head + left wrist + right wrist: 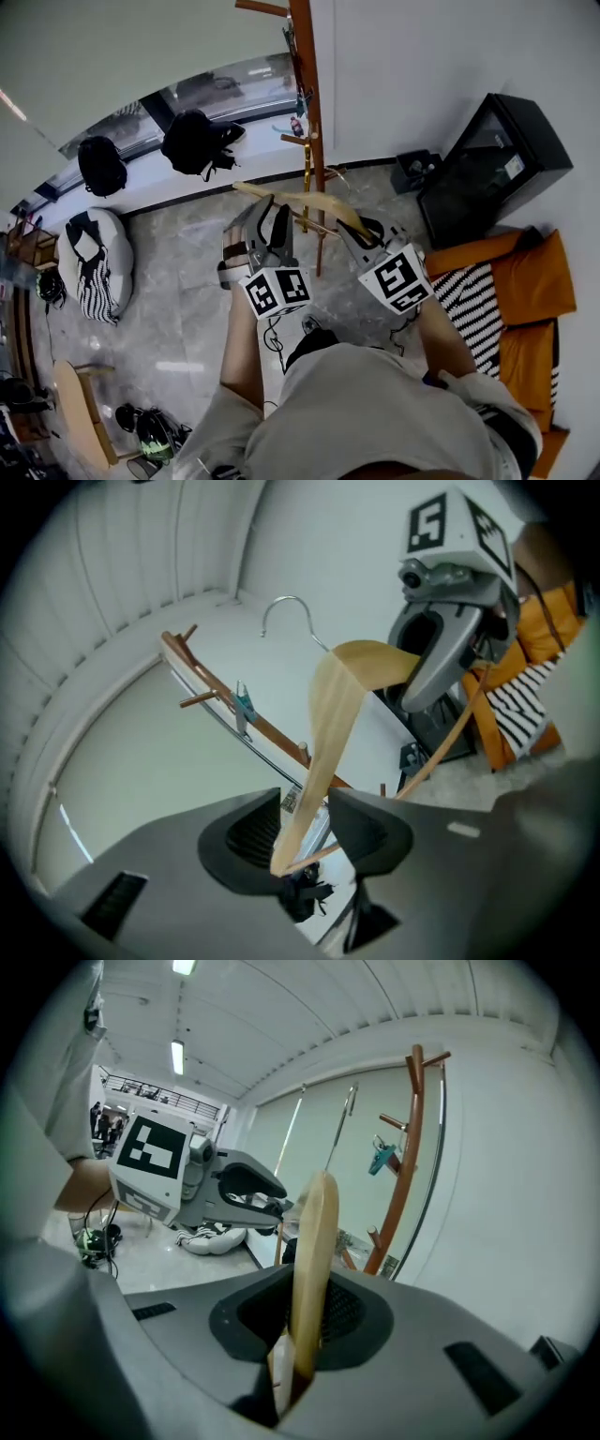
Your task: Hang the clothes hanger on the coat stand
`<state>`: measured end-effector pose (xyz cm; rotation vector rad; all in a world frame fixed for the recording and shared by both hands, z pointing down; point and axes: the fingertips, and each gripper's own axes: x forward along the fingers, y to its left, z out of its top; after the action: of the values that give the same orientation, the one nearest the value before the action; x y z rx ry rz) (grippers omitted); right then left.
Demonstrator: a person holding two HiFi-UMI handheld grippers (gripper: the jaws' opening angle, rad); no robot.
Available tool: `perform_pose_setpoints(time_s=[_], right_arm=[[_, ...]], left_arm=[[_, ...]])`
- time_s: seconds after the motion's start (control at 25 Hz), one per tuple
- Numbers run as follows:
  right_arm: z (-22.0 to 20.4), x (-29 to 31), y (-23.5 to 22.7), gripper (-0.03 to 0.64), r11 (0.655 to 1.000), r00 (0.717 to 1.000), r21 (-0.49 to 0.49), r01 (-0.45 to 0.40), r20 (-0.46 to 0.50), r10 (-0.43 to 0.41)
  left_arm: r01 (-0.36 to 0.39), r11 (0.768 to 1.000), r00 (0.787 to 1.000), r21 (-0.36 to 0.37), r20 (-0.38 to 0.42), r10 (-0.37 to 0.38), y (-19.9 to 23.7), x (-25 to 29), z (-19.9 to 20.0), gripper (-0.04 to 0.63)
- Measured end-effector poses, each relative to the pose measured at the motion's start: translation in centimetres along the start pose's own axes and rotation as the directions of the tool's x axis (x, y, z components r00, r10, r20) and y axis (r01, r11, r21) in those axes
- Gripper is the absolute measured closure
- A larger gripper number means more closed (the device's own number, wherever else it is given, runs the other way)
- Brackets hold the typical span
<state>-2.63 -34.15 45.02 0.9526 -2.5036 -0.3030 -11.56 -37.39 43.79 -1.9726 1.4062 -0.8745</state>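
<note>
A light wooden clothes hanger (309, 200) with a metal hook (286, 607) is held level in front of the brown coat stand (305, 94). My right gripper (361, 234) is shut on the hanger's right arm; in the right gripper view the wood (314, 1260) is pinched between the jaws of that gripper (305, 1288). My left gripper (267, 211) is at the hanger's left end. Its jaws (305, 803) stand apart around the tip of the hanger (337, 705), with a gap on the right side. The stand's pegs (225, 691) lie just beyond.
Two black backpacks (197, 141) sit on the window sill and a striped beanbag (94, 262) lies on the floor at left. A black cabinet (492, 169) and an orange seat (525, 281) are at right. A blue clip (244, 705) hangs on the stand.
</note>
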Motion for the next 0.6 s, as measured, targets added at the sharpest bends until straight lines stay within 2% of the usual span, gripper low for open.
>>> perform_pose_setpoints(time_s=[0.12, 0.32, 0.36, 0.4, 0.6], right_arm=[[1.2, 1.2, -0.5, 0.577, 0.999, 0.999, -0.026, -0.043, -0.011, 0.043], [3.0, 3.3, -0.9, 0.577, 0.991, 0.991, -0.042, -0.129, -0.024, 0.128], [3.1, 3.5, -1.0, 0.577, 0.989, 0.99, -0.045, -0.141, -0.023, 0.14], [3.1, 3.5, -1.3, 0.577, 0.988, 0.989, -0.044, -0.15, -0.021, 0.15], [3.9, 2.5, -3.4, 0.576, 0.983, 0.986, -0.079, -0.166, -0.031, 0.164]], left_arm=[[0.04, 0.994, 0.999, 0.101, 0.024, -0.043, 0.6, 1.8, 0.4, 0.385], [0.032, 0.98, 0.992, 0.197, 0.11, -0.054, 1.9, 3.9, 1.5, 0.38], [0.033, 0.976, 0.991, 0.213, 0.12, -0.059, 1.9, 4.0, 1.6, 0.393], [0.034, 0.974, 0.991, 0.222, 0.122, -0.062, 1.9, 4.1, 1.8, 0.482], [0.051, 0.979, 0.996, 0.197, 0.067, -0.065, 2.6, 4.5, 3.7, 0.489]])
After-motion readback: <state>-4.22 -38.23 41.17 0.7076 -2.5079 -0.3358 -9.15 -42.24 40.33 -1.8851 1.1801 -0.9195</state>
